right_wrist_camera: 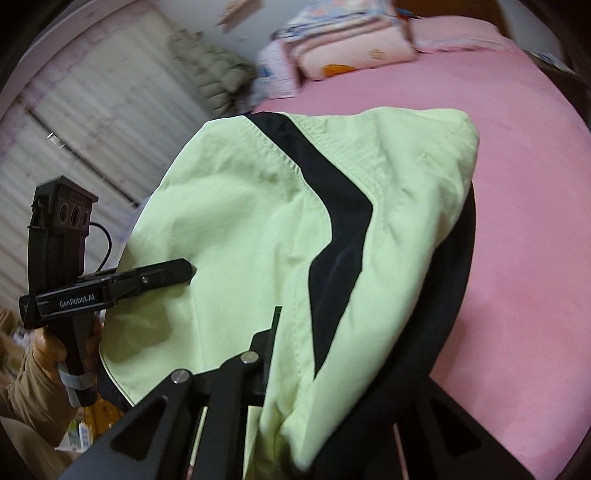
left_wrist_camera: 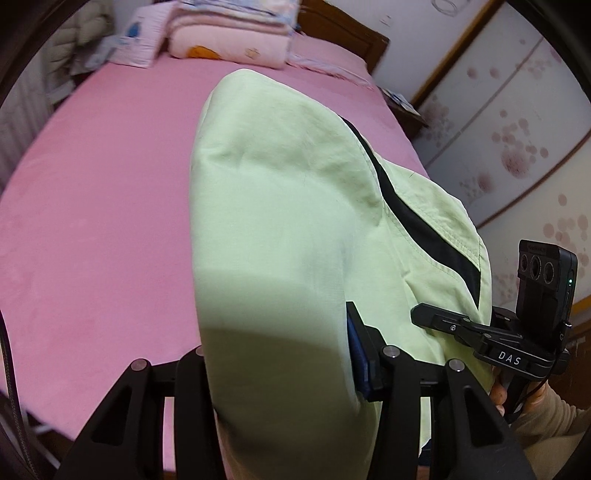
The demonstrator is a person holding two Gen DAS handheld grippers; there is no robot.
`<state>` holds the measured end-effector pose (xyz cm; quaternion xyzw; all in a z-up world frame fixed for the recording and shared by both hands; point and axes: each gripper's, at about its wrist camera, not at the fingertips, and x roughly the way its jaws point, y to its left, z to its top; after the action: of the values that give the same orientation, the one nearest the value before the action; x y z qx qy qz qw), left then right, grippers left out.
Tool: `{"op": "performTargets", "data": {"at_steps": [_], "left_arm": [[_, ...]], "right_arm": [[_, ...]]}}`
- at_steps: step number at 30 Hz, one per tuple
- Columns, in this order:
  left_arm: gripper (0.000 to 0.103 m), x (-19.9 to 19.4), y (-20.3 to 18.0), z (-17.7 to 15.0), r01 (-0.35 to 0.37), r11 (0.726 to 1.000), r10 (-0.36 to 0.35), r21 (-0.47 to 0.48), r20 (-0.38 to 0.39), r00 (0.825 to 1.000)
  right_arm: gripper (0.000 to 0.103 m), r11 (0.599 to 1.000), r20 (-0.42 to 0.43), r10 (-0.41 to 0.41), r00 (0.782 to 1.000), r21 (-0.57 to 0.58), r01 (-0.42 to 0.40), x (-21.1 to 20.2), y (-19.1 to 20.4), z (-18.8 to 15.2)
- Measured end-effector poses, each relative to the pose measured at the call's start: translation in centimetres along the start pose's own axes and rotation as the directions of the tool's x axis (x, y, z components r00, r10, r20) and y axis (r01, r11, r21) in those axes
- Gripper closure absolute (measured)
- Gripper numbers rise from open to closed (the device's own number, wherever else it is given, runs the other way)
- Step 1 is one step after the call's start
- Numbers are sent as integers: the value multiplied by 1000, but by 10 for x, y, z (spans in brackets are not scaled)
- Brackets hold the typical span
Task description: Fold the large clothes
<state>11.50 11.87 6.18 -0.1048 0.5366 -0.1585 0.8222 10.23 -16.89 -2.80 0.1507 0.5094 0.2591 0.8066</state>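
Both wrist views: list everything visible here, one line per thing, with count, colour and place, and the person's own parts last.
garment: one, light green with black stripe, lifted over the bed, clamped by both grippers.
bed sheet: one, pink, covering the bed under the garment.
folded blankets: one stack, pale pink, at the bed's far end.
printed package: one, white and pink, beside the blankets.
puffer jacket: one, grey-green, past the bed by the wall.
wardrobe doors: white with pink flowers, beside the bed.
left hand-held gripper: black, shut on the garment's edge.
right hand-held gripper: black, shut on the garment's other edge.
left hand: one, on the gripper handle, beige sleeve.
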Motion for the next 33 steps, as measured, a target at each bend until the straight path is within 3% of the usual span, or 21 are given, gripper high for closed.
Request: {"op": "performTargets", "data": {"at_steps": [6, 12, 22, 33], "left_arm": [[57, -58, 79, 1, -46, 999, 47, -24, 35, 998], [57, -58, 173, 37, -7, 1000, 7, 12, 5, 1000], [57, 30, 305, 145, 54, 994, -50, 91, -44, 998], [57, 144, 377, 218, 128, 986, -128, 104, -6, 992]], "right_arm": [[92, 996, -11, 59, 998, -71, -60, 36, 76, 12], [92, 999, 3, 22, 1000, -27, -21, 104, 133, 35], [92, 990, 38, -95, 995, 108, 91, 246, 166, 110], [92, 977, 66, -167, 984, 145, 156, 325, 117, 166]]}}
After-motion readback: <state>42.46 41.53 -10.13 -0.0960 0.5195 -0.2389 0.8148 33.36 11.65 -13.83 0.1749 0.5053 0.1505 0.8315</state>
